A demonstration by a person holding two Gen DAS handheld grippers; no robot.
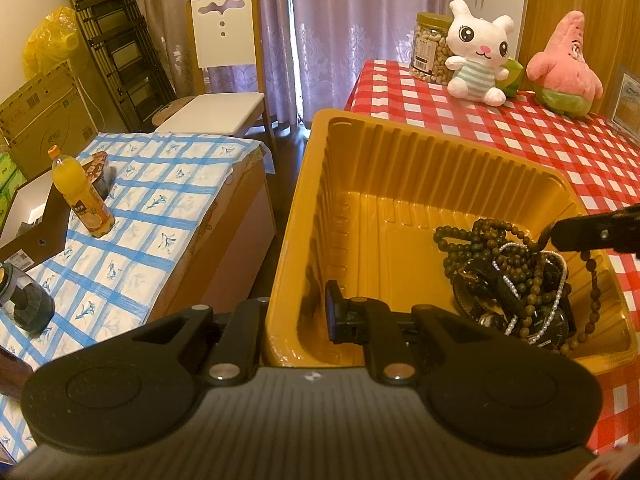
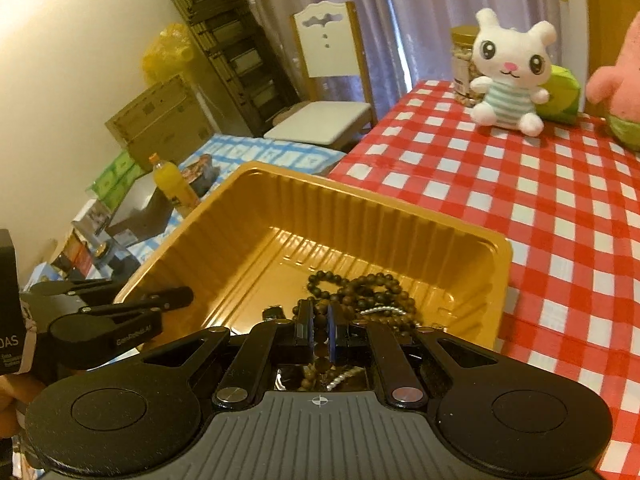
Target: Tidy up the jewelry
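My right gripper (image 2: 320, 336) jaws pinch a dark wooden bead strand (image 2: 320, 350) running along them; left gripper (image 1: 296, 312) jaws clamp the golden ribbed plastic tray (image 1: 400, 152) wall

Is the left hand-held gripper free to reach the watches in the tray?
Probably not: it is clamped on the tray wall, and the watches lie under bead strands the right hand-held gripper holds.
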